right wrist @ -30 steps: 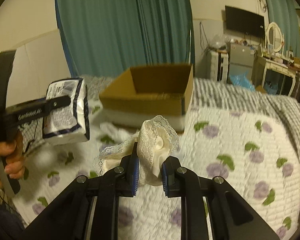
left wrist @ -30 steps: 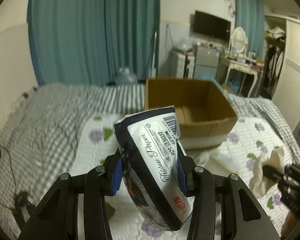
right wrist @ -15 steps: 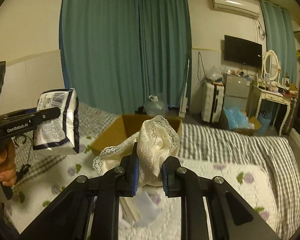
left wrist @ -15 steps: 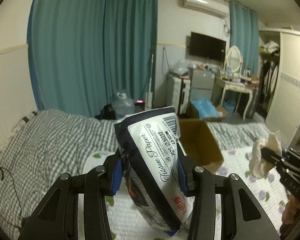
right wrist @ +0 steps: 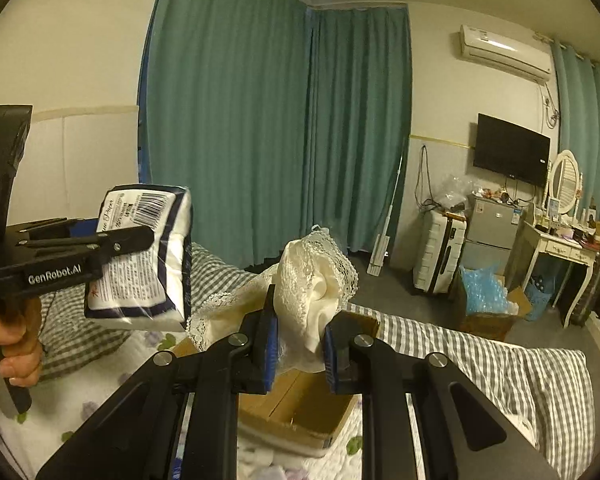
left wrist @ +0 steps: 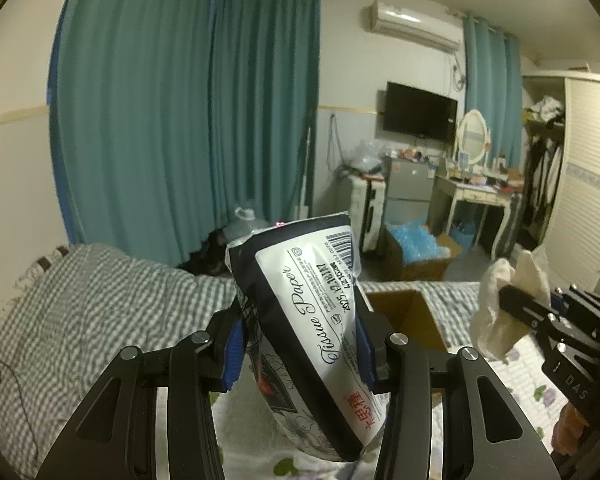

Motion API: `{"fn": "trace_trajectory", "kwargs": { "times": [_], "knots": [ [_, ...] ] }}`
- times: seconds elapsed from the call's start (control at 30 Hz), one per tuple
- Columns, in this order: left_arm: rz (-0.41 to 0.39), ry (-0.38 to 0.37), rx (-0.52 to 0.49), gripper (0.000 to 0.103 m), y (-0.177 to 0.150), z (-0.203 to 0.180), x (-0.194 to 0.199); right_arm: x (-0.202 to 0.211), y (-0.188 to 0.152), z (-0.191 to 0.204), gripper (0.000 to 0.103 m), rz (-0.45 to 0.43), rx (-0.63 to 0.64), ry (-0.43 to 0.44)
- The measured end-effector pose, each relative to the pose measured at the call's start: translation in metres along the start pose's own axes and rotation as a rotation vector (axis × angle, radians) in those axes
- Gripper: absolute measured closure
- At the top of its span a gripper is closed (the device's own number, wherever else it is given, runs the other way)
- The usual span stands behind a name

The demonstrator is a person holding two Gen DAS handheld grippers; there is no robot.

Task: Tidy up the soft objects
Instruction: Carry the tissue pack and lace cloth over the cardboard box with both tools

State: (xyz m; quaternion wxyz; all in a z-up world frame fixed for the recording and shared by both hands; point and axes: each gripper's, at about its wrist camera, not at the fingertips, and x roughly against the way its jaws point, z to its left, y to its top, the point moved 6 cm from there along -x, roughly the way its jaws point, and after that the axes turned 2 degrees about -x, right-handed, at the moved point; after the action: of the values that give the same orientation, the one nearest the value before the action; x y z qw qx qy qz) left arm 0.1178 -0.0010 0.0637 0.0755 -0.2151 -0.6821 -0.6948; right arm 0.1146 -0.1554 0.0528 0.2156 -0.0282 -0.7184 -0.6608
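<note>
Cardboard box [right wrist: 300, 408] open-topped on bed, interior mostly hidden

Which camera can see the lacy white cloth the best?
The right wrist view. The lacy cloth sits right in the middle there, pinched by the right hand-held gripper, so its lace edge shows clearly. The left wrist view shows it only as a small pale bundle near the right edge.

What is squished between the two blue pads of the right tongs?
A cream lace-edged cloth is bunched between the blue pads of the right tongs, seen in the right wrist view.
</note>
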Motion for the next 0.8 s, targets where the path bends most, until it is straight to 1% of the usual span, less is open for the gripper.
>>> {"fn": "trace_trajectory", "kwargs": {
  "times": [0.1,0.23,0.37,0.47,0.63,0.7,0.8],
  "knots": [
    [0.011,0.004,-0.009,0.059,-0.004,-0.003,-0.019,-0.024,-0.005,-0.004,0.085,0.029,-0.012,0.016],
    [0.044,0.007,-0.008,0.058,-0.011,-0.006,-0.047,-0.058,-0.022,-0.008,0.085,0.091,-0.013,0.029],
    [0.113,0.034,-0.027,0.058,-0.026,-0.008,-0.084,-0.090,-0.044,-0.015,0.085,0.166,-0.020,0.036],
    [0.172,0.034,-0.027,0.058,-0.042,-0.010,-0.108,-0.108,-0.063,-0.018,0.085,0.215,-0.035,0.046],
    [0.255,-0.028,-0.042,0.058,-0.066,-0.022,-0.138,-0.133,-0.090,-0.019,0.085,0.302,-0.022,0.060],
    [0.282,-0.019,-0.064,0.058,-0.074,-0.024,-0.146,-0.139,-0.098,-0.019,0.085,0.331,-0.017,0.062],
    [0.330,-0.010,-0.069,0.056,-0.087,-0.028,-0.157,-0.148,-0.110,-0.019,0.085,0.373,-0.006,0.060]
  ]
}}
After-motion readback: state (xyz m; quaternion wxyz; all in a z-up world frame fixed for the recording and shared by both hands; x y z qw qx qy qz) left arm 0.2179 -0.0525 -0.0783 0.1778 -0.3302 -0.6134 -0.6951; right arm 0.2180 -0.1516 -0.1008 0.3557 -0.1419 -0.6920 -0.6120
